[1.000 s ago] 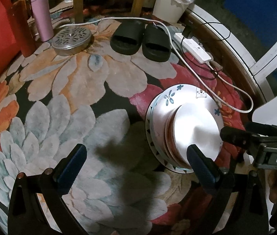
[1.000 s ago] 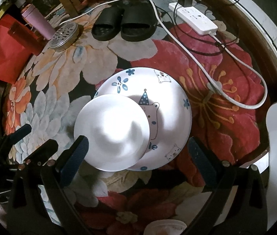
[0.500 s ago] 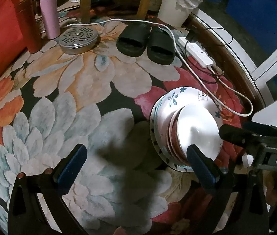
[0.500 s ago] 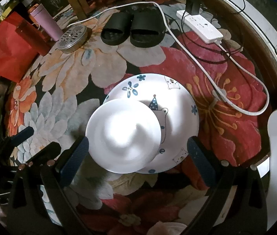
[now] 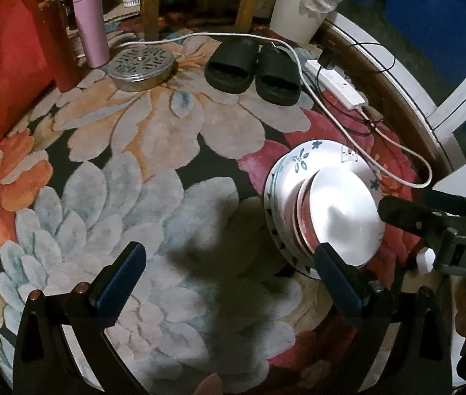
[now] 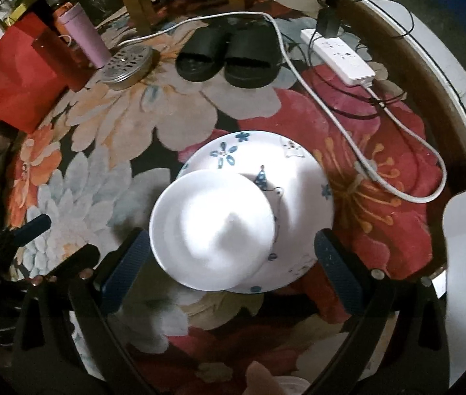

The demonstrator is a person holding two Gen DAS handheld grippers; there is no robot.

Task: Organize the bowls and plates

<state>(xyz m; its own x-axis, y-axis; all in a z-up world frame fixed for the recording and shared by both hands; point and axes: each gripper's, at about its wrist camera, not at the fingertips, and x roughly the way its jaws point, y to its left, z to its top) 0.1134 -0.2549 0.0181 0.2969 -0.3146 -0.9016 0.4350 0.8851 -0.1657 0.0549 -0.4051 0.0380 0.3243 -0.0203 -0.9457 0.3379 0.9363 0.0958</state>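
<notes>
1. Position of the work: a stack of dishes sits on the flowered rug (image 6: pixel 153 121), at frame centre in the right wrist view and at right of centre in the left wrist view. The patterned plate (image 6: pixel 298 177) is lowest in sight; a plain white plate (image 6: pixel 213 230) lies on it, off-centre toward the lower left.
2. Tool state: the left tool (image 5: pixel 229 283) is released, jaws spread, with nothing between them. The right tool (image 6: pixel 233 273) is likewise released, its jaws standing either side of the stack's near edge, apart from it.
3. Step in hand (judgement): stacking appears largely done; the white plate has been set down but not centred.
4. Next move (judgement): it calls for nudging or re-gripping the white plate by its rim to centre it.
5. View differences: the left wrist view shows the stack edge-on, revealing reddish dish rims (image 5: pixel 302 217) beneath the white plate; the right wrist view hides these. The right wrist view shows the overhang from above.
6. The slippers (image 5: pixel 252 69) and power strip (image 6: pixel 338 56) lie well apart from the stack.
</notes>
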